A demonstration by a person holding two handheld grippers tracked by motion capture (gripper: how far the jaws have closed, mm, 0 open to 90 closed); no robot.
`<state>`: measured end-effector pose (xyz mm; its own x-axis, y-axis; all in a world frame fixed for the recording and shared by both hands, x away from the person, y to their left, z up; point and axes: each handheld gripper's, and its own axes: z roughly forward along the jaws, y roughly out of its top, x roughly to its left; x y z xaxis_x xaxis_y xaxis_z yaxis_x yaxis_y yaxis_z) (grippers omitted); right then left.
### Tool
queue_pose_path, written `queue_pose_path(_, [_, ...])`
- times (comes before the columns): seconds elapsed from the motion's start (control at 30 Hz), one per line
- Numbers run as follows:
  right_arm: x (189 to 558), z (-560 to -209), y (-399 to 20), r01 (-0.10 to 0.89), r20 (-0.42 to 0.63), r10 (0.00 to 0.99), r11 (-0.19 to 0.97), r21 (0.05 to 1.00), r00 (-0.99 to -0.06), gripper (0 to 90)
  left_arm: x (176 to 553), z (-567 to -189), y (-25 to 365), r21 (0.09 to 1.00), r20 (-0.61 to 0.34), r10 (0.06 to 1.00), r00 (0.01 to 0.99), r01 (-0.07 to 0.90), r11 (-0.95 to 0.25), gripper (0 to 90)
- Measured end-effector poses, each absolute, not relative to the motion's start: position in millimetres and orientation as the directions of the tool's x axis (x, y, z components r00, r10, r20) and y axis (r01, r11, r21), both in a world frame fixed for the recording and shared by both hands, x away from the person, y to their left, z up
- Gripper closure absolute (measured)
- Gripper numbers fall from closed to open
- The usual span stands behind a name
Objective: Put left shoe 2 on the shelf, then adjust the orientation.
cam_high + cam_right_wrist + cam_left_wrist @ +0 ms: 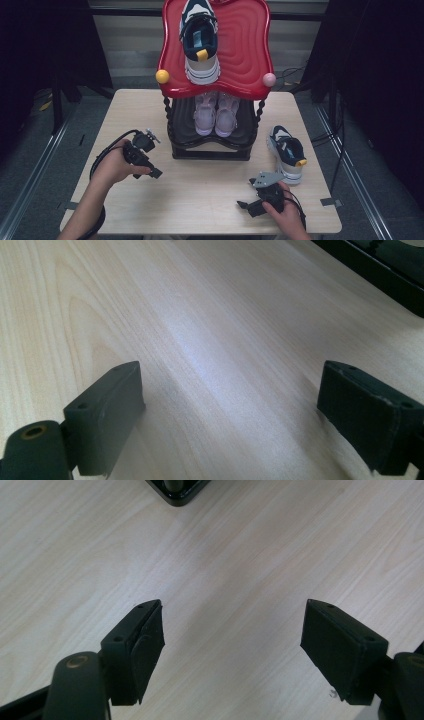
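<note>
1. Dark curtains were seen around a pale wood table [200, 200], with a two-tier shoe rack at its far middle: red top shelf [240, 45], black lower shelf [185, 125]
2. One navy-and-white sneaker [201, 42] was placed on the red shelf, toe pointing away; a pink pair [216, 114] was tucked on the lower shelf
3. The matching loose sneaker [287, 152] was found on the table right of the rack, upright, heel toward the person, just beyond the right gripper [252, 204]
4. The left gripper [152, 172] was held low over bare wood at front-left of the rack; in the left gripper view its jaws were spread wide with nothing between them, the rack base corner [177, 490] visible ahead
5. The right gripper [230, 410] was likewise seen wide open and empty over the table, the rack base [385, 275] at the upper right of its view; it was aimed left, away from the loose sneaker
6. Step judged: one shoe racked, its mate not yet picked up; both grippers idle between grasps
7. Next move, as judged: the right gripper would need to be turned toward the loose sneaker, closed on its collar or heel, lifted clear of the rack's rim, and the shoe set beside its mate on the red shelf, which looks tight on space
</note>
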<state>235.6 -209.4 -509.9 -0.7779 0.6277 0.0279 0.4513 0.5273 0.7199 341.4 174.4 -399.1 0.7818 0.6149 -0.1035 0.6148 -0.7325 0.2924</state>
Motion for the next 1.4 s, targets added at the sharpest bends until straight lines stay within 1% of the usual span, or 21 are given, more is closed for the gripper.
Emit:
queue_pose_path(0.17, [236, -510, -209, 0.451, 0.028, 0.628, 0.527, 0.720, -0.778, 10.7, 339, -412, 173, 0.311, -0.115, 0.615, 0.780, 0.616, -0.724, 24.8])
queue_pose_path(0.43, [236, -510, -209, 0.451, 0.027, 0.628, 0.527, 0.720, -0.778, 10.8, 335, -425, 174, 0.366, -0.088, 0.620, 0.780, 0.604, -0.707, 24.4])
queue_pose_path(0.7, [236, -510, -209, 0.451, 0.027, 0.628, 0.527, 0.720, -0.778, 10.8, 331, -443, 176, 0.386, -0.090, 0.627, 0.774, 0.607, -0.695, 24.1])
queue_pose_path(0.93, [235, -510, -209, 0.452, 0.028, 0.629, 0.526, 0.720, -0.777, 10.8, 327, -455, 175, 0.409, -0.052, 0.630, 0.775, 0.592, -0.694, 23.3])
queue_pose_path(1.03, [235, -510, -209, 0.452, 0.028, 0.629, 0.526, 0.720, -0.777, 10.8, 326, -461, 178, 0.430, -0.057, 0.631, 0.774, 0.589, -0.684, 23.0])
queue_pose_path(1.23, [236, -510, -209, 0.451, 0.027, 0.628, 0.527, 0.720, -0.778, 10.8, 324, -470, 183, 0.467, -0.063, 0.665, 0.745, 0.610, -0.640, 22.6])
queue_pose_path(1.33, [236, -510, -209, 0.451, 0.027, 0.628, 0.527, 0.720, -0.778, 10.7, 321, -474, 184, 0.491, -0.057, 0.675, 0.736, 0.609, -0.623, 22.4])
queue_pose_path(1.4, [236, -510, -209, 0.451, 0.027, 0.628, 0.527, 0.720, -0.778, 10.7, 319, -477, 184, 0.520, -0.030, 0.676, 0.736, 0.589, -0.619, 22.4])
